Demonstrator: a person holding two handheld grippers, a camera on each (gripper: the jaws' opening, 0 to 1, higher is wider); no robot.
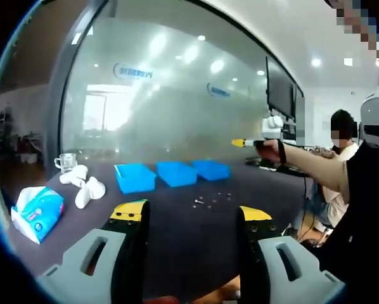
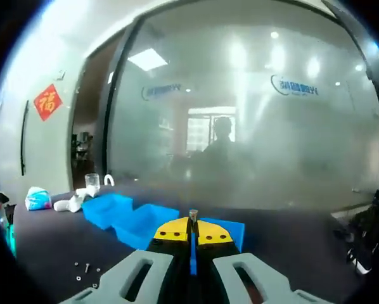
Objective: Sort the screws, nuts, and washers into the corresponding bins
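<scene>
— Why was the right gripper (image 2: 192, 235) held up over the bins?

— Its jaws were pinched together on a small screw (image 2: 193, 215), poised above the three blue bins (image 1: 174, 173), ready, I'd guess, for dropping into the matching one. The left gripper (image 1: 192, 218) hung back with its jaws apart, holding nothing.

— And the rest of the hardware?

— Loose screws, nuts and washers (image 1: 212, 199) lay scattered mid-desk, just in front of the bins.

— The room?

— A dark desk (image 1: 177, 240) against a frosted glass wall (image 1: 177, 95); a tissue pack (image 1: 37, 212) near its left edge, white gloves (image 1: 83, 185) and a glass cup (image 1: 66, 162) beyond it.
</scene>
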